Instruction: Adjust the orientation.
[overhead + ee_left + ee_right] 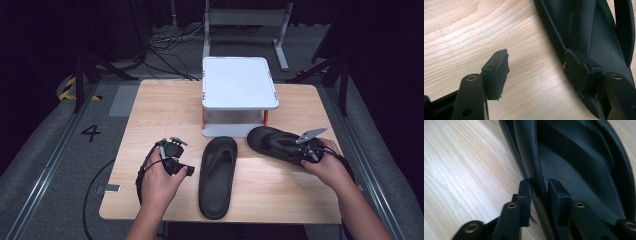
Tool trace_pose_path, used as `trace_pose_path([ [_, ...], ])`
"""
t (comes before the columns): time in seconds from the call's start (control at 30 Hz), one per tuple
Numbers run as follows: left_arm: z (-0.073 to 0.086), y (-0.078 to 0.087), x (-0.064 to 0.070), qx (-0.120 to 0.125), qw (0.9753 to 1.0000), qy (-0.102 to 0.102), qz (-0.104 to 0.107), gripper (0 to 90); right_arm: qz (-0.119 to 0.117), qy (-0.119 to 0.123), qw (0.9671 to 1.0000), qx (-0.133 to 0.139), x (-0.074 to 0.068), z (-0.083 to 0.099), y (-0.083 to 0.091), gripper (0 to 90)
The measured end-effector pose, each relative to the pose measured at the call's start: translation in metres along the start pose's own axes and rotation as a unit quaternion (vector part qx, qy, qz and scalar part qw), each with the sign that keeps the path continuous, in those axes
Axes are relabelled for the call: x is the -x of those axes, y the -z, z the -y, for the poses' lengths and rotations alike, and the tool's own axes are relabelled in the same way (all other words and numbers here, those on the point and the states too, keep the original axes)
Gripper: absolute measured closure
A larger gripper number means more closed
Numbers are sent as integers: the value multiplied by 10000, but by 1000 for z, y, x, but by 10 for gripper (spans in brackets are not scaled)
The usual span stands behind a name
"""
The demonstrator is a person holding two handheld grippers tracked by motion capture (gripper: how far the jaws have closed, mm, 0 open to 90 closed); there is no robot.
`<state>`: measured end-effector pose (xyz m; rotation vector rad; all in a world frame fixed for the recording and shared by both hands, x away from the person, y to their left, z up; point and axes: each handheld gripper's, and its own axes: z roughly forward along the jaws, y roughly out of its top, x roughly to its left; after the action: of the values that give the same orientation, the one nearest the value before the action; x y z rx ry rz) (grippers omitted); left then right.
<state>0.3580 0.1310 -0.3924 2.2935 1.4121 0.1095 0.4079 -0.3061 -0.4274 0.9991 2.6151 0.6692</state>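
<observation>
Two black flip-flop sandals lie on the wooden table point(150, 110). One sandal point(218, 175) lies lengthwise at the middle front; in the left gripper view its edge point(584, 30) fills the right side. My left gripper point(181, 167) point(536, 72) stands open just left of that sandal, one pad over bare wood, the other at the sandal's rim. The second sandal point(272, 142) lies slanted at the right. My right gripper point(300, 157) point(539, 197) is shut on this sandal's strap point(529, 157), one jaw on each side of it.
A white two-level stand point(239, 82) with orange posts sits at the table's far middle, just behind the sandals. Bare wood lies left of the left gripper and along the front edge. Cables and metal frame legs lie on the floor beyond the table.
</observation>
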Motion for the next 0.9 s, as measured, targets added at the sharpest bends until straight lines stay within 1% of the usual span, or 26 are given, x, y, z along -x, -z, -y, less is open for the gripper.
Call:
trace_pose_path([
  [0.07, 0, 0, 1, 21, 10000, -13, -19, 367, -56, -4, 9999, 90, -4, -2, 2, 785],
  [0.1, 0, 0, 1, 2, 10000, -29, -15, 367, -167, -50, 9997, 161, -7, -4, 4, 797],
  [0.13, 0, 0, 3, -3, 10000, -41, 2, 367, -214, -88, 9996, 173, -10, -5, 5, 805],
  [0.17, 0, 0, 3, -3, 10000, -41, 2, 366, -214, -88, 9996, 173, -10, -5, 5, 805],
  [0.2, 0, -1, 4, -37, 9999, -160, 7, 366, -292, -276, 9992, 42, -25, -11, 10, 819],
  [0.23, 0, -1, 4, -37, 9999, -160, 7, 367, -330, -460, 9984, -38, -32, -13, 11, 819],
  [0.27, 0, -2, 5, -59, 9999, -136, 12, 367, -330, -460, 9984, -38, -32, -13, 11, 824],
  [0.3, 0, -3, 6, -70, 9999, -153, 25, 369, -352, -619, 9974, -145, -44, -17, 13, 831],
  [0.37, 1, -4, 6, -97, 9998, -154, 22, 371, -398, -692, 9965, -265, -57, -21, 15, 832],
  [0.4, 2, -6, 6, -152, 9997, -199, 54, 372, -430, -692, 9962, -293, -63, -22, 15, 831],
  [0.43, 2, -6, 6, -152, 9997, -199, 54, 372, -430, -692, 9962, -293, -63, -22, 15, 831],
  [0.47, 3, -7, 6, -168, 9995, -253, 45, 372, -456, -682, 9961, -311, -67, -23, 15, 830],
  [0.53, 5, -9, 7, -220, 9988, -429, 38, 373, -559, -631, 9954, -447, -80, -26, 13, 826],
  [0.57, 6, -10, 8, -247, 9988, -423, 59, 376, -586, -568, 9955, -491, -85, -26, 11, 821],
  [0.6, 7, -12, 8, -274, 9984, -485, 70, 378, -614, -478, 9957, -510, -89, -27, 9, 801],
  [0.63, 8, -13, 8, -292, 9982, -509, 96, 381, -681, -454, 9960, -364, -94, -29, 8, 734],
  [0.73, 9, -17, 8, -384, 9977, -545, 114, 388, -728, -384, 9963, -234, -96, -28, 9, 666],
  [0.77, 9, -18, 8, -387, 9975, -583, 94, 394, -791, -381, 9960, -153, -95, -27, 9, 633],
  [0.8, 9, -19, 9, -393, 9969, -678, 96, 407, -831, -430, 9956, -111, -94, -26, 11, 620],
  [0.83, 10, -21, 10, -468, 9956, -807, 124, 449, -869, -455, 9951, -74, -93, -25, 13, 609],
  [0.87, 10, -23, 13, -550, 9944, -886, 156, 505, -847, -447, 9954, -11, -91, -24, 18, 600],
  [0.9, 10, -25, 14, -615, 9934, -949, 173, 536, -796, -457, 9958, 54, -89, -24, 24, 607],
])
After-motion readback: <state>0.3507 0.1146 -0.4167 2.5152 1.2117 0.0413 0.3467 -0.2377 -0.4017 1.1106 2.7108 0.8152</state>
